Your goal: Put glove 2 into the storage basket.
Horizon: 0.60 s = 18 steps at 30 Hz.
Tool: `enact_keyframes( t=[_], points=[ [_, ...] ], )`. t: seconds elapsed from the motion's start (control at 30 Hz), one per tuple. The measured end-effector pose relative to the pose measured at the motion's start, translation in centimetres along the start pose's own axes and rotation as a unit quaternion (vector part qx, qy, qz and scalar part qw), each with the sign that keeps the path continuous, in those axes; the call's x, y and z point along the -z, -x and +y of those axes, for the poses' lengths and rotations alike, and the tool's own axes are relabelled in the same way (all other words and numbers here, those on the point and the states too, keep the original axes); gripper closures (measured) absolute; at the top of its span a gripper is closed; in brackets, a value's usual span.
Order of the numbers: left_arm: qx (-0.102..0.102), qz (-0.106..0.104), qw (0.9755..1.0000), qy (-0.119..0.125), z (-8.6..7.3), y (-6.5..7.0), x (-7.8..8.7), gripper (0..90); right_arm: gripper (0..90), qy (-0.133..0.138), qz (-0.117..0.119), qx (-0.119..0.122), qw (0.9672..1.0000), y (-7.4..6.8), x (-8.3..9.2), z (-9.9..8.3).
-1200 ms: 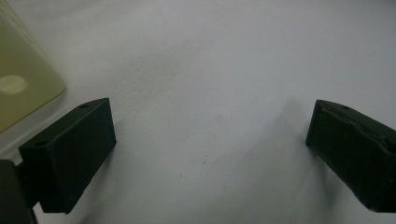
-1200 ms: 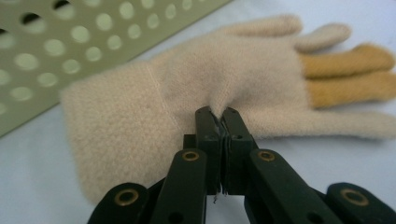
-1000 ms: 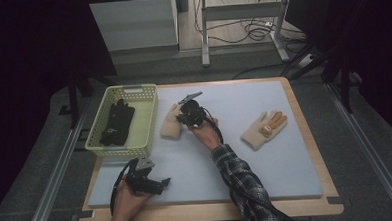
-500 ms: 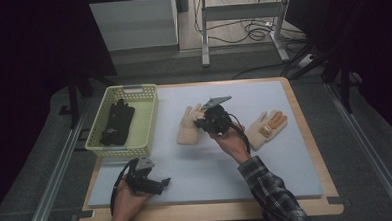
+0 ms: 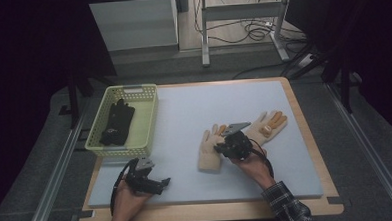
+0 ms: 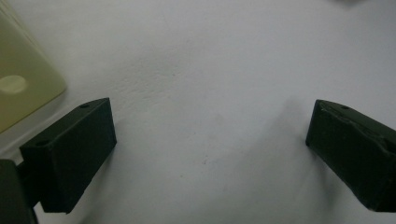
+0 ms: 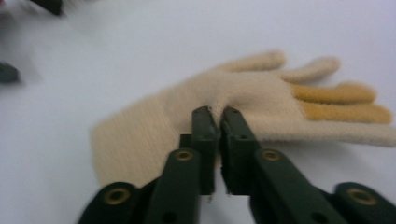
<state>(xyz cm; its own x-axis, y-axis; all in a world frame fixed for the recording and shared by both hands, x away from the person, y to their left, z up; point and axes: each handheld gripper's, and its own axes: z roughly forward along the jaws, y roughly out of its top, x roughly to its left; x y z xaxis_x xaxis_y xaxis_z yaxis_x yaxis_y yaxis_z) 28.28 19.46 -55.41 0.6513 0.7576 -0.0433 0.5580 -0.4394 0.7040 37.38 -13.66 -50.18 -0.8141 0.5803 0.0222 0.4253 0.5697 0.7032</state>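
Observation:
A beige knit glove (image 5: 209, 151) with yellow-orange fingers lies flat on the pale mat (image 5: 184, 116). My right gripper (image 5: 221, 148) rests on its right edge. In the right gripper view the glove (image 7: 261, 95) puckers into a fold between the jaw tips of that gripper (image 7: 218, 115); the jaws have just been opening a little and still pinch the fold. A matching second glove (image 5: 267, 124) lies just to the right. My left gripper (image 5: 162, 183) stays at the mat's front left, open (image 6: 205, 154) over bare mat.
A pale yellow basket (image 5: 145, 123) at the mat's left holds a pair of black gloves (image 5: 117, 123); its corner (image 6: 23, 88) shows in the left gripper view. The wooden table edge (image 5: 305, 135) frames the mat. Cables and desk legs lie beyond the far edge.
My right hand has dragged the beige glove from beside the basket rightward across the mat to beside the second glove. The left hand has not moved.

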Motion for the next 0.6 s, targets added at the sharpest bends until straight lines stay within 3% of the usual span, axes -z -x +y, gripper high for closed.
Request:
enact_keyframes(
  t=[0.07,0.2,0.37,0.6],
  points=[
    [0.0,0.0,1.0,0.0,0.0,0.0,0.0,1.8,60.3,0.002,0.006,-0.02,0.9998,0.3,0.0,-0.7],
    [0.0,0.0,1.0,0.0,0.0,0.0,0.0,1.8,53.3,0.017,0.001,-0.033,0.9993,0.7,0.7,-0.8],
    [0.0,0.0,1.0,0.0,0.0,0.0,0.0,1.8,51.6,0.023,-0.038,-0.028,0.9986,1.7,2.1,-0.8],
    [0.001,0.0,1.0,0.001,0.0,0.0,0.0,1.8,53.4,0.025,-0.084,-0.057,0.9945,5.0,3.7,-1.3]
  ],
)
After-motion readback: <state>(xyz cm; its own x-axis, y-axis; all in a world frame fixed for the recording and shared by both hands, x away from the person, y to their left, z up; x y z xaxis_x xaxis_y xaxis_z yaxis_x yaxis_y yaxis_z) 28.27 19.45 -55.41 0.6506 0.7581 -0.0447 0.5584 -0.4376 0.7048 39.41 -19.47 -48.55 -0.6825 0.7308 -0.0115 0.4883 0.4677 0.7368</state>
